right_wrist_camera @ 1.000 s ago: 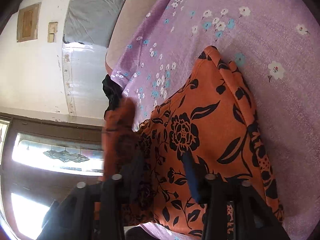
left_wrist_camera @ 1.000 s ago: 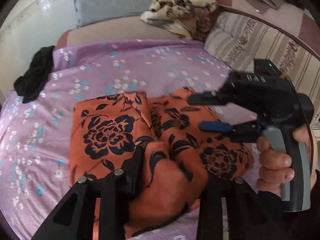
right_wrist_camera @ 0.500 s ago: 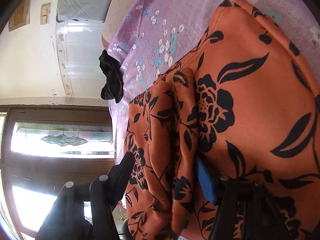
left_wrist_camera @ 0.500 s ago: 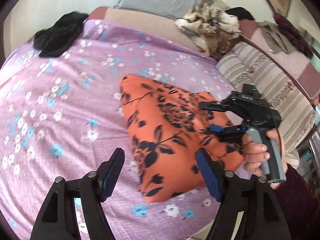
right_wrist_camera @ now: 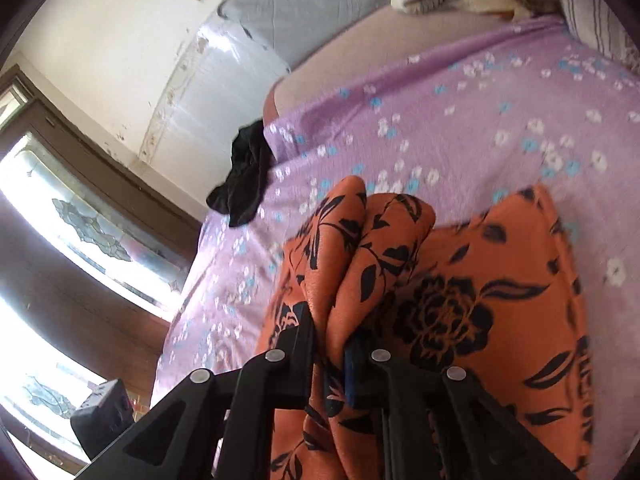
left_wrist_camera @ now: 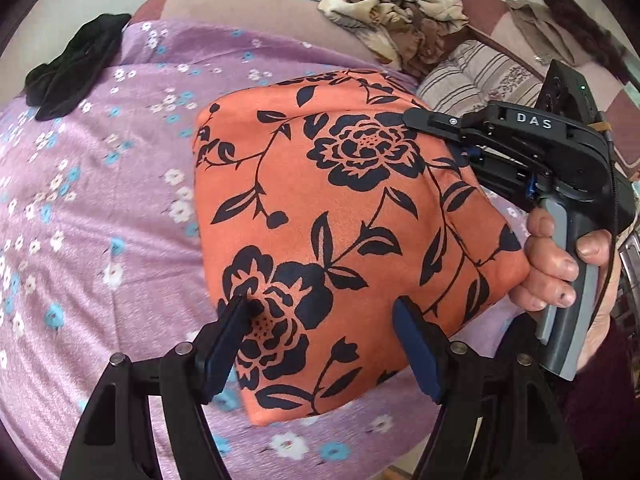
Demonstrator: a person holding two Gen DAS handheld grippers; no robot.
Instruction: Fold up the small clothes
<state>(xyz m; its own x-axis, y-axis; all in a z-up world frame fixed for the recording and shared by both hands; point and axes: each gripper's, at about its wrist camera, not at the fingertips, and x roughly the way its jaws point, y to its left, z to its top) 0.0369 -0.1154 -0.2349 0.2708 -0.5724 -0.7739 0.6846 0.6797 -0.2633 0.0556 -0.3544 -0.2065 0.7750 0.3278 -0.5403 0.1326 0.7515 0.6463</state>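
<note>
We are working over the orange garment (left_wrist_camera: 344,240), a flower-printed piece lying folded on the purple bedspread (left_wrist_camera: 100,220), and we place everything else from it. Our left gripper (left_wrist_camera: 320,320) is hovering at the garment's near edge with its jaws spread wide; the fingertips (left_wrist_camera: 236,320) are sitting over the fabric without pressing on it. Our right gripper (right_wrist_camera: 330,340) is coming in from the garment's right side, and its jaws are pressed together on a bunched fold of the same orange garment (right_wrist_camera: 360,248), which is standing up between them in the right wrist view. From the left wrist view the right gripper (left_wrist_camera: 424,120) is reaching across the garment's far right corner, with the person's hand (left_wrist_camera: 560,264) wrapped around its grey handle just beside the cloth. A black cloth (left_wrist_camera: 72,72) is lying well apart from the garment, towards the far left edge of the bedspread. A crumpled patterned cloth (left_wrist_camera: 392,12) is sitting beyond the garment, near a striped cushion (left_wrist_camera: 480,76) at the far right.
</note>
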